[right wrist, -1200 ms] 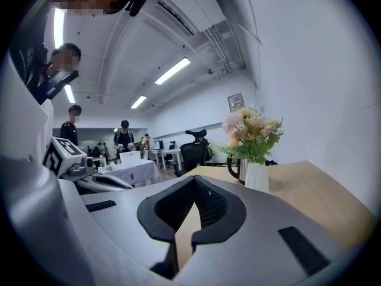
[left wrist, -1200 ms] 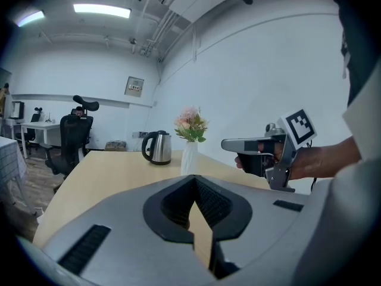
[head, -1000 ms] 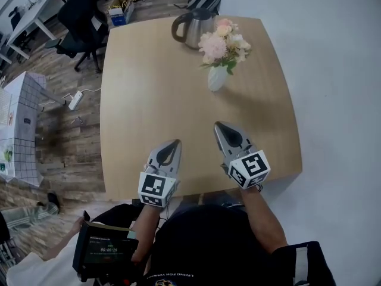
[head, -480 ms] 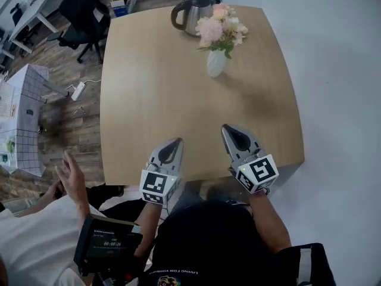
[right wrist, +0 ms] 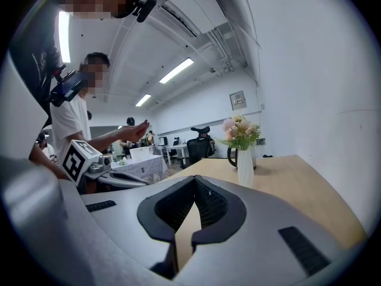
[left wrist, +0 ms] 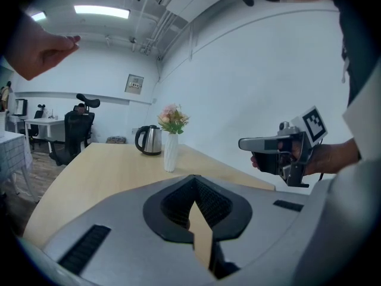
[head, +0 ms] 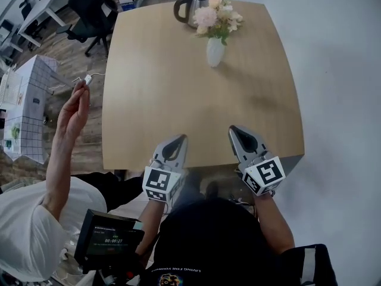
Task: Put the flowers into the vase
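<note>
1. Holding the left gripper (head: 177, 139) pressed together on nothing, with only bare table (head: 178, 94) showing past its tips.
2. Keeping the right gripper (head: 236, 129) pressed together as well, likewise with nothing between the jaws.
3. Having drawn both back over the last second: marker cubes now hanging off the near edge of the table, tips only just over that edge, where a second ago more of each sat over the wood.
4. Leaving the vase (head: 215, 51) well apart from both, upright at the far end and just beside the kettle (head: 189, 5).
5. Seeing the flowers (head: 217, 15) standing in the vase as a full bunch, stems down in the neck, and no loose stem anywhere on the table.
6. Noticing a hand (head: 75, 112) raised at the left, off the table, belonging to a second person who was not in the head view a second ago; well clear of vase and grippers.
7. Reading the retreat as a close to the job, not a reach: nothing carried, nothing left to pick up, flowers already where the task wants them.
8. Judging no further grasp needed; only risk worth naming would be a knock to the tall, narrow vase, and nothing is near it now.
</note>
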Demonstrator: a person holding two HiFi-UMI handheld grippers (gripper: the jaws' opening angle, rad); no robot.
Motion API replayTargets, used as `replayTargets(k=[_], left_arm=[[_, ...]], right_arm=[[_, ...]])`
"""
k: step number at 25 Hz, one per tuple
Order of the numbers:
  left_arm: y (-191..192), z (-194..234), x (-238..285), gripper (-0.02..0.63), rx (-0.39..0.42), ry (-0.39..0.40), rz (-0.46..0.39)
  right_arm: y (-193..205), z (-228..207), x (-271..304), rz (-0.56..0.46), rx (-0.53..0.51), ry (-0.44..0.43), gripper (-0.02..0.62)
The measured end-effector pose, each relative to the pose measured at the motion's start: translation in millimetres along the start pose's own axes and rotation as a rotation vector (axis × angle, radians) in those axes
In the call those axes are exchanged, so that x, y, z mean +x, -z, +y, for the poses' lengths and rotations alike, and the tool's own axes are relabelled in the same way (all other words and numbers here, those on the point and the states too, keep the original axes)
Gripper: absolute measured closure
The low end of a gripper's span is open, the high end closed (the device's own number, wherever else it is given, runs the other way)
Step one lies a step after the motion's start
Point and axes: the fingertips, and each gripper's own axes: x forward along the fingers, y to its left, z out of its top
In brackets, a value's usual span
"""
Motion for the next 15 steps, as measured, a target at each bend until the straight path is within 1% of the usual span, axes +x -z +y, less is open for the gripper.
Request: replayTargets(k=[8, 15], left_arm=[[8, -31, -21, 0.601, 0.004, -0.022, -0.008], [21, -49, -41, 0.601, 0.014, -0.044, -0.015]], right_arm=[[12, 9, -34, 0.005, -0.006, -0.017, 0.578], [20, 22, -59, -0.012, -0.013, -0.029, 0.578]])
